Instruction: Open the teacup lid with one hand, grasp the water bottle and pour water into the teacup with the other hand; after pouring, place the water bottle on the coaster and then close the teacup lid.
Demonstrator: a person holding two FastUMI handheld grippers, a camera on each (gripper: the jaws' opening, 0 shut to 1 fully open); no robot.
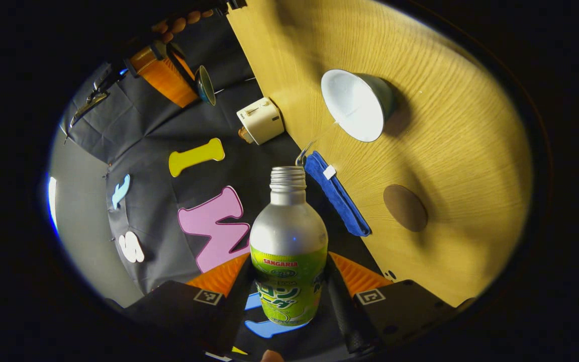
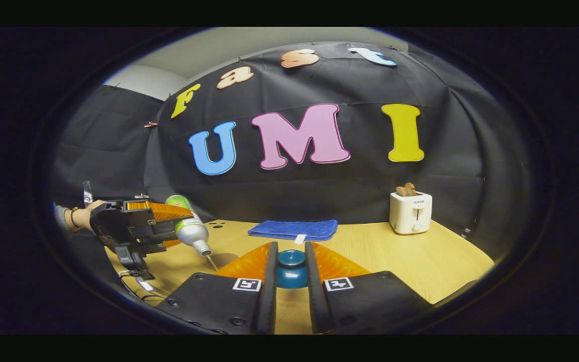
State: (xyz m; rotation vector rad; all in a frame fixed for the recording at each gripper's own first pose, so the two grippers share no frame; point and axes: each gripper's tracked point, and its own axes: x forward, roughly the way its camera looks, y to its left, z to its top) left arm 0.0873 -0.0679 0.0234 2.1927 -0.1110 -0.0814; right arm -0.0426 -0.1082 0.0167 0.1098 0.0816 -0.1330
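While our right gripper (image 2: 290, 271) pinched the teacup lid (image 2: 291, 269) clear, our left gripper (image 1: 289, 291) clamped the water bottle (image 1: 288, 246), tipped and pouring toward the open teacup (image 1: 357, 104) ahead; coaster (image 1: 405, 207) placement and closing remained.

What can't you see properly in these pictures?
- How full the cup is: in the left gripper view the inside looks plain white, too pale to show a water level.
- The lid rim: in the right gripper view the right tool fingers cover its sides.
- The bottle bottom: in the left gripper view the left tool covers it.
- The toaster slots: too small in the right gripper view.
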